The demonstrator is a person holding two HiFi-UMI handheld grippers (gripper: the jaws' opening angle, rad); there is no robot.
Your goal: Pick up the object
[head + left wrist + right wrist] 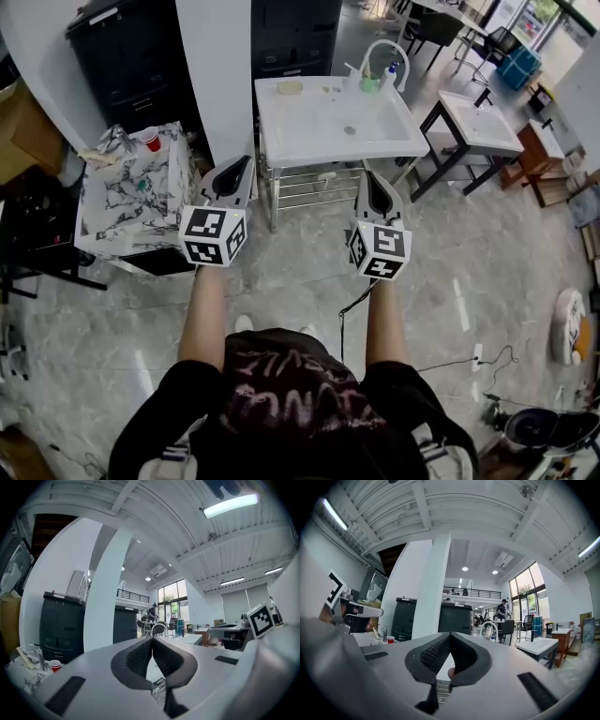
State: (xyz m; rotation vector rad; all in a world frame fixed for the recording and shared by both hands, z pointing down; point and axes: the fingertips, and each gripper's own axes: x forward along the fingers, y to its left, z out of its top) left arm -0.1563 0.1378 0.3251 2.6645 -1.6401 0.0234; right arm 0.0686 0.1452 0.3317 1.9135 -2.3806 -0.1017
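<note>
Sink table (337,127) at twelve o'clock. Marble stand (131,202) at ten o'clock. Holds left gripper (246,161) and right gripper (367,176) level, just short of the sink, jaws pressed tip to tip on nothing. Shows pale bar (290,86) at the sink's eleven o'clock corner, well apart from both; possibly the task's object, not certain.

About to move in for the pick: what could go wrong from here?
Both the left gripper and right gripper have shut jaws; they could bump an object instead of gripping it. The bottles crowd the faucet on the sink, so a reach there may topple them. A cable lies on the floor, a trip hazard.
</note>
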